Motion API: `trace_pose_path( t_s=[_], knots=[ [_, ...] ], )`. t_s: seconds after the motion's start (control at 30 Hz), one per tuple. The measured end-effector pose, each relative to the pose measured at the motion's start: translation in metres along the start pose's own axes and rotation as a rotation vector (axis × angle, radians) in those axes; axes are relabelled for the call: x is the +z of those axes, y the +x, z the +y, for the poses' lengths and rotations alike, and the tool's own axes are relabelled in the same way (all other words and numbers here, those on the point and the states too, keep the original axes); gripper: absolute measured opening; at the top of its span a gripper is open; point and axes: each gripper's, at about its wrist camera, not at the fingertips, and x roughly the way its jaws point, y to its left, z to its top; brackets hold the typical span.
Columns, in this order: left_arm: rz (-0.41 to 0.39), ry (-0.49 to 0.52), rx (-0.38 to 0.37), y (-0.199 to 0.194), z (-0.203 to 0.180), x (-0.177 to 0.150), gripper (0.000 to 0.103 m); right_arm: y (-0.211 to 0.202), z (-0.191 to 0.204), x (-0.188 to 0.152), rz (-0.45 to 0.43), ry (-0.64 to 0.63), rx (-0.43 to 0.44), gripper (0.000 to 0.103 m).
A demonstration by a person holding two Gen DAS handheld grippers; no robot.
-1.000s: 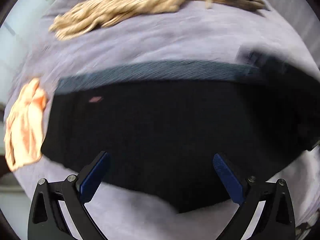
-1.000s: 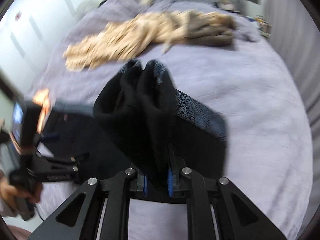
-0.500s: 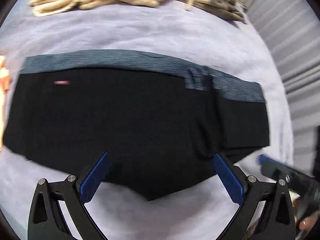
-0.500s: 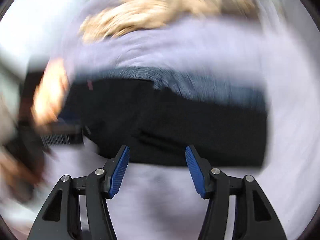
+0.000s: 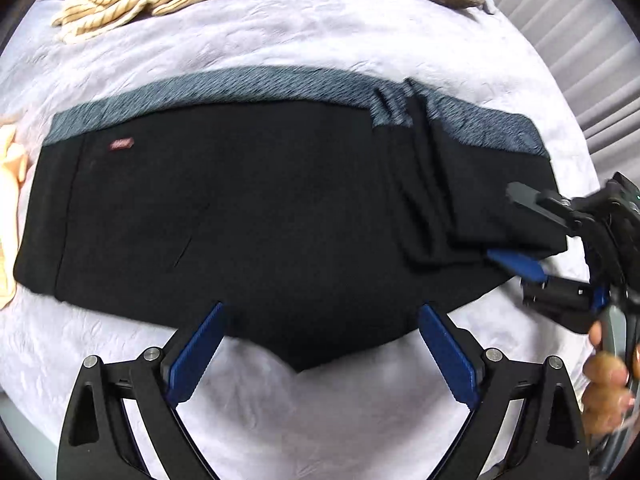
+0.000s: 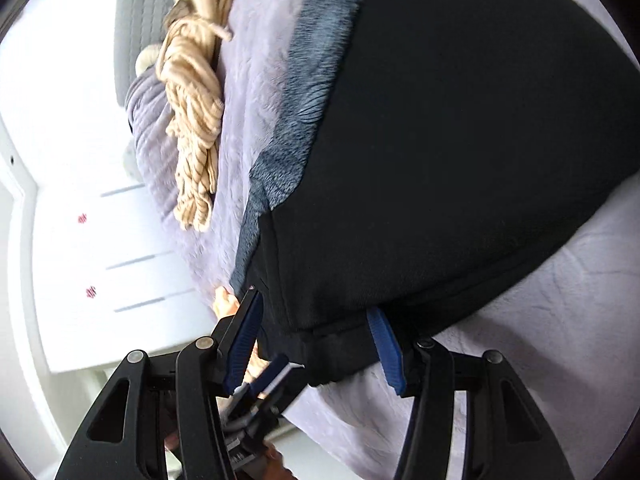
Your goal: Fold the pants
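Black fabric pants with a grey waistband (image 5: 256, 216) lie flat on the lavender bed (image 5: 320, 40). Soft, floppy; I'd pinch the right edge. Left gripper (image 5: 320, 356) apart, right gripper (image 6: 316, 344) just narrowing, straddling the hem unclamped.

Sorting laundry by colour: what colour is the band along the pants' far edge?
Heathered blue-grey band on black pants; clearest in the left wrist view.

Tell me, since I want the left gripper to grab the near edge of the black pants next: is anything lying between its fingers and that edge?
Nothing visible does. The left gripper hangs open right over the near edge of the black pants, with only bare bedspread below. The right gripper is off at the far right end.
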Motion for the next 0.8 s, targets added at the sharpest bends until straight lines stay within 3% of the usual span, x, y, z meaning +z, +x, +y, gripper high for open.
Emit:
trace_pose_path(
  t_s=[0.1, 0.17, 0.3, 0.43, 0.5, 0.6, 0.63, 0.7, 0.8],
  knots=[
    [0.006, -0.023, 0.010, -0.004, 0.006, -0.003, 0.097, 0.010, -0.007, 0.007, 0.010, 0.045, -0.027, 0.009],
    [-0.014, -0.028, 0.013, -0.011, 0.010, -0.008, 0.097, 0.008, 0.001, 0.006, 0.005, 0.050, 0.000, 0.006],
    [-0.001, -0.018, 0.035, -0.009, 0.011, -0.014, 0.097, 0.008, 0.027, -0.005, 0.033, -0.084, -0.063, 0.006],
    [0.021, -0.017, 0.053, -0.004, 0.004, -0.016, 0.097, 0.047, 0.005, -0.012, 0.111, -0.075, -0.179, 0.005],
    [-0.004, -0.001, 0.055, -0.008, -0.001, -0.013, 0.097, 0.051, 0.002, -0.012, 0.103, -0.044, -0.168, 0.005],
    [-0.018, 0.019, 0.059, -0.010, -0.008, -0.004, 0.097, 0.042, 0.013, -0.013, 0.114, -0.078, -0.125, 0.014],
    [-0.019, 0.012, 0.057, -0.010, -0.009, 0.000, 0.097, 0.036, 0.016, -0.015, 0.126, -0.097, -0.115, 0.037],
    [-0.019, -0.007, 0.046, -0.010, -0.010, 0.004, 0.097, 0.027, 0.017, -0.019, 0.117, -0.099, -0.076, 0.067],
    [-0.018, -0.009, 0.044, -0.012, -0.010, 0.007, 0.097, 0.026, 0.008, -0.021, 0.097, -0.043, -0.024, 0.067]
  ],
)
